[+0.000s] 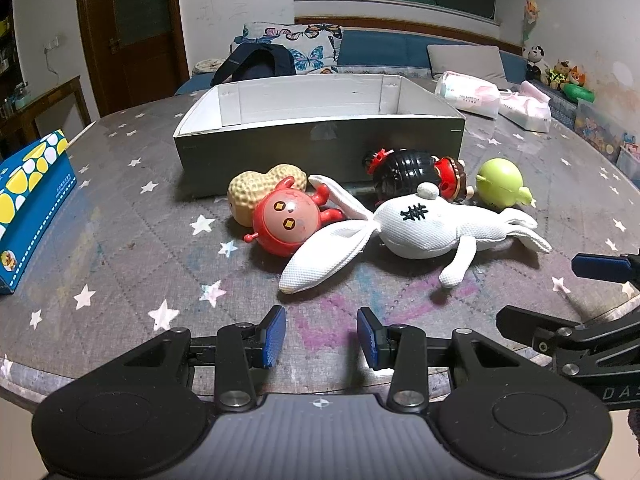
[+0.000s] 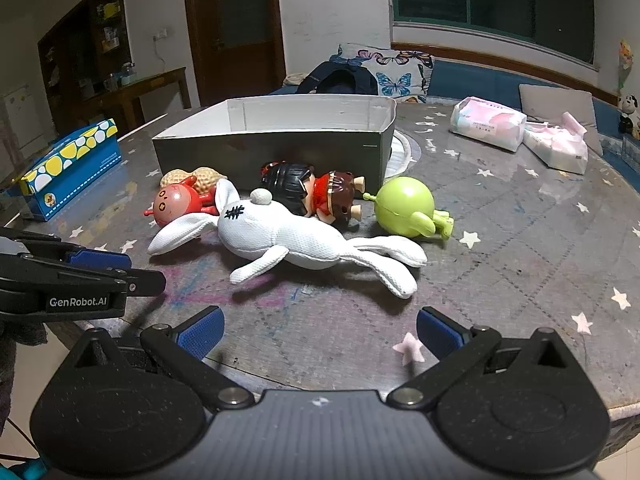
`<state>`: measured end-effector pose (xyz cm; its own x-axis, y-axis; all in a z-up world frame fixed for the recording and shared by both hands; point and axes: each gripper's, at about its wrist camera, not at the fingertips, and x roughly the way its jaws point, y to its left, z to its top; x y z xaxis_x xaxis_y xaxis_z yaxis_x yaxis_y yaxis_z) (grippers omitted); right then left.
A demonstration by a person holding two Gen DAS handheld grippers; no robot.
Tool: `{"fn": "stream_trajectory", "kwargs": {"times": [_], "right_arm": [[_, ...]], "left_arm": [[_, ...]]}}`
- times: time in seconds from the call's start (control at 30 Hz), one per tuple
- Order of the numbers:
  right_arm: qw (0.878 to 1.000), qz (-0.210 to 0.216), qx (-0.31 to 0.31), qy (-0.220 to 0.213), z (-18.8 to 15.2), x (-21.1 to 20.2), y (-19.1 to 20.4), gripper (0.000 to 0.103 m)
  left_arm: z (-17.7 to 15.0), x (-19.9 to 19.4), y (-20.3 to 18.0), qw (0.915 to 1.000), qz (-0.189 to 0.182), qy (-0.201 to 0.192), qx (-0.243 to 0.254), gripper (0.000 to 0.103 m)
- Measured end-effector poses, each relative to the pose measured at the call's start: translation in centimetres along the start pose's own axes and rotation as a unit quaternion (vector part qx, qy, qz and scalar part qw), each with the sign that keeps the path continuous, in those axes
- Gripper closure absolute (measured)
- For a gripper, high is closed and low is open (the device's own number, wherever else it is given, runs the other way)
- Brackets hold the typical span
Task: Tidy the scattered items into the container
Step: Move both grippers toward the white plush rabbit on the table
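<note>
We hold both grippers low over the near edge of the surface (image 1: 120, 240), neither touching a toy. Our left gripper (image 1: 321, 338) has its jaws partly apart with nothing between them; our right gripper (image 2: 318, 334) has its jaws spread wide, also with nothing in them.

The box (image 1: 320, 148) stands open-topped toward the far side of the surface, and we see nothing inside it from this low angle. All the toys lie in a cluster just in front of its near wall. The rabbit (image 1: 424, 228) lies flat nearest to us, one ear stretched toward the left gripper. The red toy (image 1: 286, 222) lies on its side touching that ear, with the peanut (image 1: 250, 194) right behind it, close to the box wall. The doll (image 1: 412, 176) lies behind the rabbit against the box. The green toy (image 1: 500, 182) sits just to the doll's right.

A blue carton (image 1: 32, 208) stands at the left edge, and tissue packs (image 1: 468, 94) lie to the right of the box.
</note>
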<state>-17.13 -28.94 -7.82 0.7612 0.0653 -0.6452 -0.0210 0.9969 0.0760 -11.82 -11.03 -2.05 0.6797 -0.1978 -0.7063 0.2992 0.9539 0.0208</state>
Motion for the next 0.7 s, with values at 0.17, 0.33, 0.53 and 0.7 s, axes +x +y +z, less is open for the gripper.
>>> {"fn": "stream_trajectory", "kwargs": {"times": [0.17,0.33,0.53,0.7], "right_arm": [[1.0,0.003,-0.005,0.005,0.0,0.4,0.2,0.0],[1.0,0.008,-0.009,0.007,0.1,0.7,0.3,0.0],[1.0,0.01,-0.009,0.009,0.2,0.9,0.3,0.0],[1.0,0.013,-0.01,0.01,0.4,1.1,0.3,0.0]], "left_arm": [[0.0,0.0,0.0,1.0,0.0,0.0,0.001,0.061],[0.2,0.0,-0.1,1.0,-0.002,0.001,0.003,0.061],[0.3,0.2,-0.3,1.0,-0.002,0.004,0.008,0.061],[0.4,0.3,-0.5,0.9999,-0.004,0.006,0.011,0.061]]}}
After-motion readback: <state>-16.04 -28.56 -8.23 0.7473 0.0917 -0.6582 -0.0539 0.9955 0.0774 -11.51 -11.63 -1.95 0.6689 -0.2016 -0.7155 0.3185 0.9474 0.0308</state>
